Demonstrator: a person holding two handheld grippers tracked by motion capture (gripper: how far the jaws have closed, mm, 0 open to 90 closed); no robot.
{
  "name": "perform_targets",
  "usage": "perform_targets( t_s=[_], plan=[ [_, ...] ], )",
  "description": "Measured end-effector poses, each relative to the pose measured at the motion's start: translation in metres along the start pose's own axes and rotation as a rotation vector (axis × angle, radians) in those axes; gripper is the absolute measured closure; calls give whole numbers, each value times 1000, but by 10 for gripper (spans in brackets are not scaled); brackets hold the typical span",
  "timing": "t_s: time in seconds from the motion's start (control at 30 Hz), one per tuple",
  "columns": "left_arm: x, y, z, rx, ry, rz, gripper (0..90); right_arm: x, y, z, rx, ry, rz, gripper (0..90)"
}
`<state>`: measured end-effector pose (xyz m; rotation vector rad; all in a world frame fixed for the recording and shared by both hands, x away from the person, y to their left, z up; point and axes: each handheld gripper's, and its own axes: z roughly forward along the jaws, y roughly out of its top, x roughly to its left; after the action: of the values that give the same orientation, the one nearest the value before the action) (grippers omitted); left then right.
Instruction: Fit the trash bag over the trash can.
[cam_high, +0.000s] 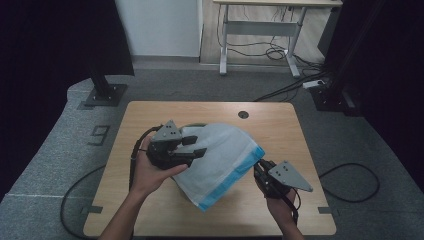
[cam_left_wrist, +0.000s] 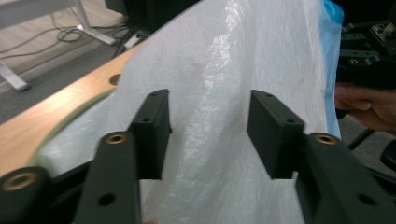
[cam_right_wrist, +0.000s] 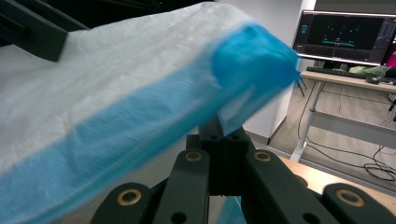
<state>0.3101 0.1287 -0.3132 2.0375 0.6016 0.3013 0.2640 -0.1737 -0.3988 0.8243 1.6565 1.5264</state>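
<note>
A white sheet with a blue border (cam_high: 225, 155) hangs spread above the middle of the wooden table (cam_high: 280, 125). My right gripper (cam_high: 260, 165) is shut on its blue edge at the right; in the right gripper view the closed jaws (cam_right_wrist: 219, 140) pinch the blue border (cam_right_wrist: 252, 60) from below. My left gripper (cam_high: 195, 146) hovers over the sheet's left side. In the left gripper view its jaws (cam_left_wrist: 209, 112) stand apart, with the white sheet (cam_left_wrist: 210, 60) behind the gap and neither pad pressing on it. A pale green rim (cam_high: 192, 125) peeks out from under the sheet.
A cable hole (cam_high: 243, 114) sits near the table's far edge. Beyond the table are a desk frame (cam_high: 260, 30) and floor cables (cam_high: 280, 50). A black stand base (cam_high: 104, 94) is at the far left. A monitor (cam_right_wrist: 348, 35) sits on a desk.
</note>
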Motion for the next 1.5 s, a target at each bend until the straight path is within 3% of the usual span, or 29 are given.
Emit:
perform_targets(
  t_s=[0.2,0.37,0.5,0.67,0.7,0.77,0.9,1.03,1.13,1.3,1.5],
  plan=[
    [1,-3,7,-5,-60,5,775,0,0,1,2,2,1,888],
    [7,-7,5,-54,-59,-30,892,-1,-2,0,7,-4,-1,889],
    [15,-11,-2,-96,-57,-69,899,-7,-7,-1,25,-16,10,888],
    [23,-17,-5,-111,-92,-113,899,-14,-11,-1,36,-21,25,887],
    [24,-17,-5,-111,-95,-120,899,-15,-11,-1,38,-19,26,850],
    [24,-18,-3,-109,-92,-126,899,-12,-10,-5,18,-41,40,681],
    [26,-19,-3,-116,-90,-141,900,-7,-8,-27,-38,-64,79,549],
    [26,-19,-2,-122,-94,-151,900,-3,-17,-47,-36,-38,117,560],
    [25,-19,-1,-123,-97,-154,900,5,-25,-52,-19,-1,115,570],
    [24,-18,2,-113,-100,-153,900,12,-25,-42,-13,53,112,602],
    [27,-17,0,-114,-102,-161,900,3,-23,-23,-17,64,148,651]
  ],
)
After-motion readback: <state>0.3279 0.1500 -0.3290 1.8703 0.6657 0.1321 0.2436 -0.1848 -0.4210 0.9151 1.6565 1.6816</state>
